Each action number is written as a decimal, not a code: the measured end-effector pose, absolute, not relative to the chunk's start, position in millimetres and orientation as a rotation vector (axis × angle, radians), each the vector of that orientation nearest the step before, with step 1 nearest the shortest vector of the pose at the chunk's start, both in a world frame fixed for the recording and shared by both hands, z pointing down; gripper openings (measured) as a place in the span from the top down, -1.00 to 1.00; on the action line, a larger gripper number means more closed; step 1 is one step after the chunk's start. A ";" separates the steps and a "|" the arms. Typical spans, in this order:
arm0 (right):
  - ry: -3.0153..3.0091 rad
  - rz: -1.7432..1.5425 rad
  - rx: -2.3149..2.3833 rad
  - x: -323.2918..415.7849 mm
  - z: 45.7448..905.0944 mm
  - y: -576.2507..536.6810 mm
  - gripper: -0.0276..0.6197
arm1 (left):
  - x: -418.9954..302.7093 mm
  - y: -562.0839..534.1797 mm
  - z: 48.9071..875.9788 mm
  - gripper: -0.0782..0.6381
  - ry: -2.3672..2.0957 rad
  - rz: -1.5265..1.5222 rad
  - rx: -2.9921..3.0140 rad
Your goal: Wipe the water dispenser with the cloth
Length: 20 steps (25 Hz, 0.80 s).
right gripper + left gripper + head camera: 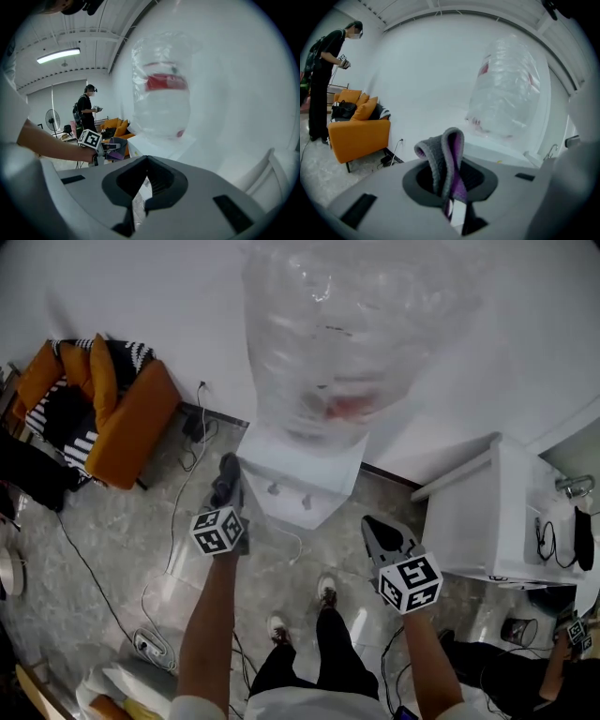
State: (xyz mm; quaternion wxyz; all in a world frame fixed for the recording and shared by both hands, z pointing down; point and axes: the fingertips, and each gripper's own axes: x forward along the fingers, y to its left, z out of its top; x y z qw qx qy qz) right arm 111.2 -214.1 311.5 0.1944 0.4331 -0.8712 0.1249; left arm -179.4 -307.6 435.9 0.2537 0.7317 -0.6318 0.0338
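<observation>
The white water dispenser (pixel 302 472) stands against the wall, with a large clear bottle (pixel 347 334) on top. My left gripper (pixel 227 472) is just left of its front and is shut on a grey and purple cloth (pixel 446 161), which sticks up folded between the jaws. In the left gripper view the bottle (pixel 506 93) is ahead to the right, apart from the cloth. My right gripper (pixel 382 538) hangs to the right of the dispenser's front, its jaws shut with nothing in them. The right gripper view shows the bottle (pixel 161 93) and the left gripper (pixel 104 146) with the cloth.
An orange sofa (pixel 117 418) with cushions stands at the left wall. Cables and a power strip (pixel 150 645) lie on the floor. A white cabinet (pixel 483 512) is to the right. Another person (pixel 323 84) stands by the sofa, and my feet (pixel 300 610) are below the dispenser.
</observation>
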 end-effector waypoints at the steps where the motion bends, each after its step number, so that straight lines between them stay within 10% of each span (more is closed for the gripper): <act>1: -2.437 0.360 1.220 115.3 314.6 -215.0 0.87 | -175.4 -312.2 439.8 0.58 -1.713 0.089 1.990; 20: -2.386 0.456 1.280 149.3 348.6 -194.2 0.87 | -50.7 -303.4 430.4 0.58 -1.509 0.142 2.306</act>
